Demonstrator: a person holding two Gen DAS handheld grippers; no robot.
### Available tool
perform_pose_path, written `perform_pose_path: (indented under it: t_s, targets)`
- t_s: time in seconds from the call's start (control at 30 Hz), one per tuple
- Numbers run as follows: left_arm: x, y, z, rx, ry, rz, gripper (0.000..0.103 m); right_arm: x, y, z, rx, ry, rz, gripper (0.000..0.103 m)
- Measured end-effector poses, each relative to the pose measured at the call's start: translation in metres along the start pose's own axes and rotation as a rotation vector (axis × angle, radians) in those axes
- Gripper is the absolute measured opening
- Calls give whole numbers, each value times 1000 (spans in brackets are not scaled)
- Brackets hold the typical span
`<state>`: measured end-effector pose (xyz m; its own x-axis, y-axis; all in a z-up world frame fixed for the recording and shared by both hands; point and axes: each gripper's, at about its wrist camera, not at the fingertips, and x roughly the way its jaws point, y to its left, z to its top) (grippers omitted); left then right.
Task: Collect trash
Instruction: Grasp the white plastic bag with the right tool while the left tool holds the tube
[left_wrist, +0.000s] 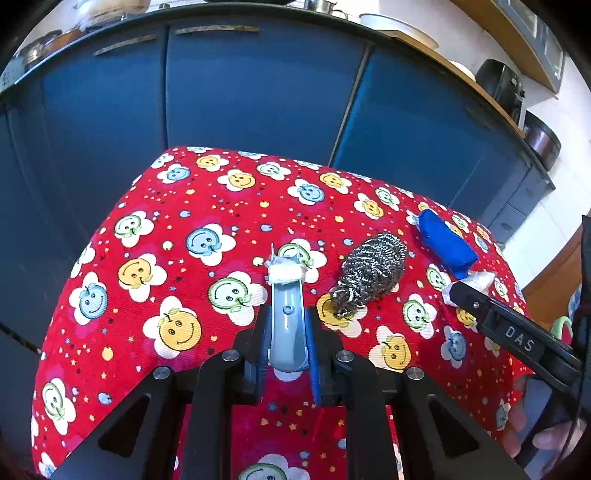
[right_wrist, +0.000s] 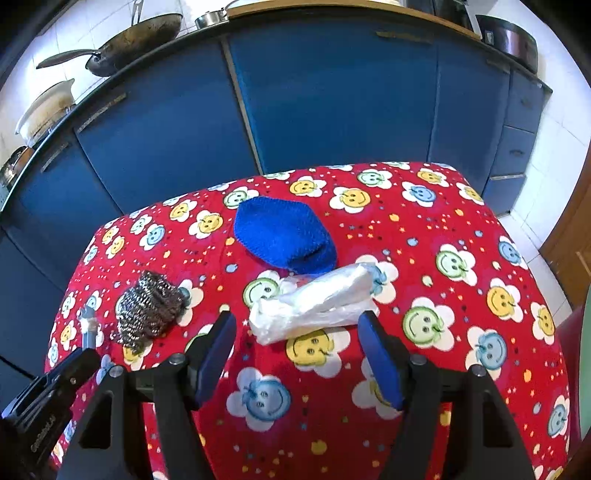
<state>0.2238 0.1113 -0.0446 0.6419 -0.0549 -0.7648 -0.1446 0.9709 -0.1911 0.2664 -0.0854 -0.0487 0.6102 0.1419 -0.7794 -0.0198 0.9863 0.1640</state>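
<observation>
Reaching with my right gripper (right_wrist: 297, 328) agape, I judged the bag (right_wrist: 312, 304) before the cloth (right_wrist: 282, 230) light, slippery, best pinched mid-roll; my left gripper (left_wrist: 286, 350) clamped a razor (left_wrist: 286, 317).

Home kitchen: blue cabinets (right_wrist: 332, 103), frying pan (right_wrist: 136, 44)

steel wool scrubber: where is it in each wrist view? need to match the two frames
Left wrist: the steel wool scrubber lies right of centre, just right of the grey tool handle held in the left jaws.
Right wrist: the scrubber lies at lower left, left of the crumpled clear plastic bag.
Shared landmark: the folded blue cloth, beyond the scrubber on the red smiley tablecloth.
</observation>
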Motion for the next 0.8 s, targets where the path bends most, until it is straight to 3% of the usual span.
perform_pose_path:
  t_s: [0.13, 0.2, 0.3, 0.37, 0.47, 0.8]
  targets:
    - [2, 0, 0, 1, 4, -6, 18, 10, 0, 0, 0, 27, -8, 70]
    - [1, -1, 0, 1, 2, -11, 18, 14, -1, -1, -4, 34, -25, 63]
    - [0, -2, -1, 5, 0, -17, 18, 11, -4, -2, 3, 26, -36, 45]
    - [-1, -4, -2, 13, 0, -21, 18, 8, -9, -3, 27, 25, -22, 28]
    - [-1, -6, -2, 19, 1, -20, 18, 5, -16, -5, 51, 30, -11, 12]
    - [-1, -2, -1, 5, -1, -17, 18, -15, -38, -17, 89, 39, -3, 11]
